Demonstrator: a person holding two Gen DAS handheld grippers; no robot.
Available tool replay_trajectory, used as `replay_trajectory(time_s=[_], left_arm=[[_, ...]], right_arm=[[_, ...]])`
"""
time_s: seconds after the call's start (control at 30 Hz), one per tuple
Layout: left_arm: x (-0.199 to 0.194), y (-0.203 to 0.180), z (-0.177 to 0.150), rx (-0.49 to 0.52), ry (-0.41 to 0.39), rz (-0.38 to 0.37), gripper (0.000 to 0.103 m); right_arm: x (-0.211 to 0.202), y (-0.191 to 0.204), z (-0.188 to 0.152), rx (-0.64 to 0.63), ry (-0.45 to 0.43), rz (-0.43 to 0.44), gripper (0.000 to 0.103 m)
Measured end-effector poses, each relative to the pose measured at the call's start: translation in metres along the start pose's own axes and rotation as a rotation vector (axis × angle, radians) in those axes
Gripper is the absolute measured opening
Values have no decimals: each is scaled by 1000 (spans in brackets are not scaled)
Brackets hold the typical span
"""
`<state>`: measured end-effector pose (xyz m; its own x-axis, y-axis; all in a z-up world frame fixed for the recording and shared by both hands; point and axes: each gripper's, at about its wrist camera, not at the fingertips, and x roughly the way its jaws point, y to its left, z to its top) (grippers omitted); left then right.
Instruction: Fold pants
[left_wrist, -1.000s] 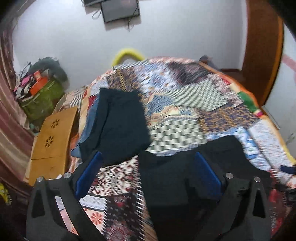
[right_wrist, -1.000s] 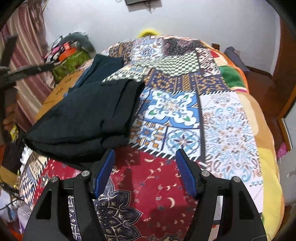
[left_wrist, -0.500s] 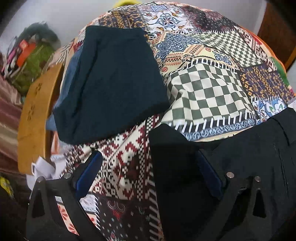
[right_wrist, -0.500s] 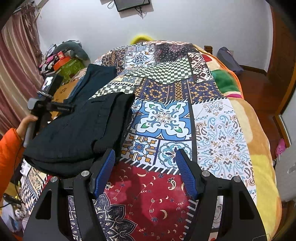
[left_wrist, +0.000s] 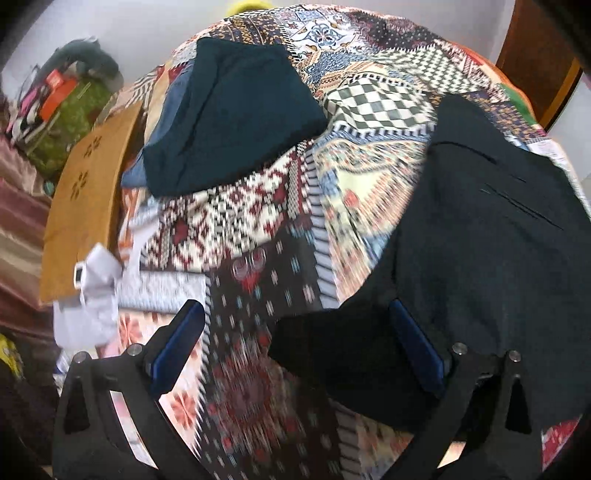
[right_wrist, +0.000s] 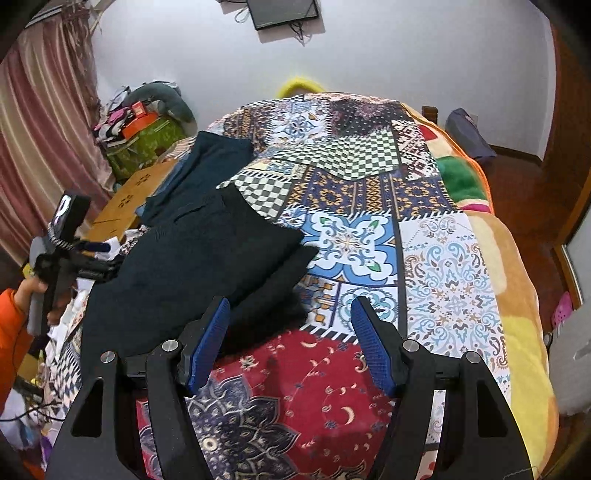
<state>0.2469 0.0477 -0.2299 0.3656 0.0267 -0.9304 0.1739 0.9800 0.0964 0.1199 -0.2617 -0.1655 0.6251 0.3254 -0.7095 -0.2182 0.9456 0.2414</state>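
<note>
Black pants (left_wrist: 480, 236) lie folded on the patchwork bedspread (left_wrist: 258, 229); they also show in the right wrist view (right_wrist: 192, 266), at the bed's left side. My left gripper (left_wrist: 295, 347) is open, hovering over the pants' near left corner, its right finger above the cloth. It appears in the right wrist view (right_wrist: 88, 258), held by a hand in an orange sleeve. My right gripper (right_wrist: 291, 347) is open and empty, just in front of the pants' near right edge, over a red patch.
A folded dark teal garment (left_wrist: 229, 122) lies further back on the bed (right_wrist: 207, 162). A wooden board (left_wrist: 85, 206), white crumpled cloth (left_wrist: 92, 302) and a green bag with clutter (left_wrist: 62, 122) lie left of the bed. Wall and door stand behind.
The left gripper has swung left and back off the pants' corner, still open. The right gripper has moved closer to the pants' right edge. The pants lie flatter.
</note>
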Motion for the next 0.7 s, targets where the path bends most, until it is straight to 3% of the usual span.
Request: replay_trajectory(time_s=[0.23,0.37,0.5,0.7], left_arm=[[-30,-25,-30,-8,-36,-86,101],[-39,-45,-43,-26,-66,-172,101],[-46,-55,-52,-16,-139,-114,101],[-44,-33,-66,-81,-151,-63,101]], right_arm=[[-7,14,-6,-36,-1,15,64],[-7,19,-10,-46,7,29,65],[10,20,-19,-63,50,21,65],[26,1,-40,-28,97,11,65]])
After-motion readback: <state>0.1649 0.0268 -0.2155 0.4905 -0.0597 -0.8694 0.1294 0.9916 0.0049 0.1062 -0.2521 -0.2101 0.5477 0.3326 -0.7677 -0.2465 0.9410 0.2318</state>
